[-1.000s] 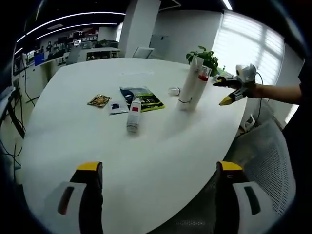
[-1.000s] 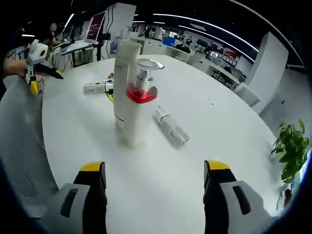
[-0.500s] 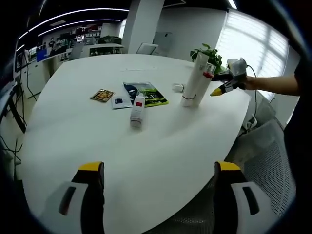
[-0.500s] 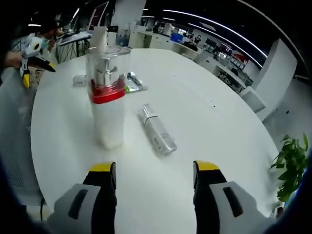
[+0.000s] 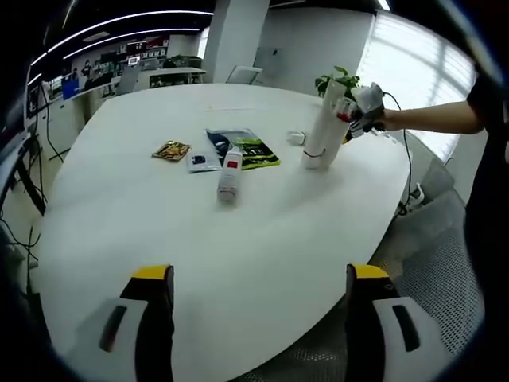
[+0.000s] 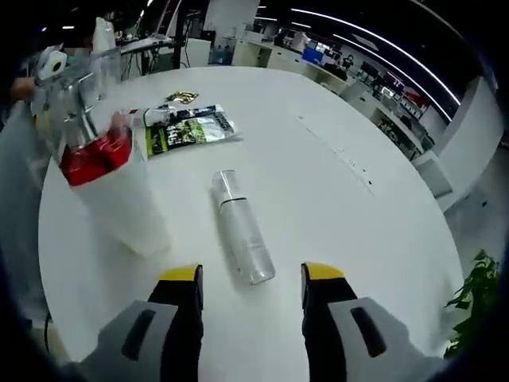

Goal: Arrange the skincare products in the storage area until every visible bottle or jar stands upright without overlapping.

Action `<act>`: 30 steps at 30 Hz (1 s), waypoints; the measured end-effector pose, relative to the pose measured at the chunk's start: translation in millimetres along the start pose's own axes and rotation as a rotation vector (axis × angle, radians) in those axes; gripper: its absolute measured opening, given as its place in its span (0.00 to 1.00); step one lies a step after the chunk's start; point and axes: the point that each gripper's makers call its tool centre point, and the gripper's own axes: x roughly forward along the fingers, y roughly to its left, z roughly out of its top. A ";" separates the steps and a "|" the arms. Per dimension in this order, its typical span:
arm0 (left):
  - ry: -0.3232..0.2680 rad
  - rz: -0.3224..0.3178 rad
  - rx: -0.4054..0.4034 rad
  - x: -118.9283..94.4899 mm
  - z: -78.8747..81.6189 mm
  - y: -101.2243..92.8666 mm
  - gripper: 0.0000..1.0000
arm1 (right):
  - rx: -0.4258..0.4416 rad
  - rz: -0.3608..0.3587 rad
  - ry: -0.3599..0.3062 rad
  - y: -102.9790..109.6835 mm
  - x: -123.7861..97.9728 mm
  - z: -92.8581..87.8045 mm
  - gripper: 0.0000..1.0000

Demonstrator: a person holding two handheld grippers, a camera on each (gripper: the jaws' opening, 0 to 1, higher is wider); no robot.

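Standing upright on the white tabletop (image 5: 199,255): one white pump bottle (image 6: 111,187) with a red collar and clear cap, at the left of the right gripper view; in the left gripper view it stands beside a taller white tube (image 5: 324,127) near the far right edge.

Lying on its side: one clear slim bottle (image 6: 241,231), just ahead of the right claw (image 6: 250,282), roughly in line with its jaws.

Lying on its side: one white bottle with red label (image 5: 230,173), mid-tabletop in the left gripper view.

Flat items: a green-and-black sachet (image 5: 248,149), a small dark-printed packet (image 5: 196,161) and a gold-patterned packet (image 5: 172,150), grouped just beyond the red-label bottle. A small white item (image 5: 297,138) lies near the tube; type cannot be told.

Right claw: jaws narrowly apart, nothing between them. In the left gripper view it sits at the pump bottle's far side, held in a person's hand (image 5: 380,119).

Left claw (image 5: 258,278): jaws wide apart, nothing between them, low over the near edge.

Background: a potted plant (image 5: 338,81).
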 end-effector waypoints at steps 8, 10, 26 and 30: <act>0.019 0.014 0.002 -0.4 -3.4 1.8 0.83 | -0.034 0.048 0.010 -0.5 19.3 10.2 0.43; 0.019 0.016 0.001 -0.6 -3.5 2.2 0.83 | -0.043 0.064 0.010 -0.4 23.3 11.5 0.42; 0.045 0.026 0.019 -0.9 -7.4 2.7 0.80 | -0.060 0.171 0.009 16.3 45.4 18.9 0.31; 0.054 0.024 0.029 0.2 -8.6 2.1 0.80 | -0.038 0.196 -0.007 16.3 51.1 21.7 0.29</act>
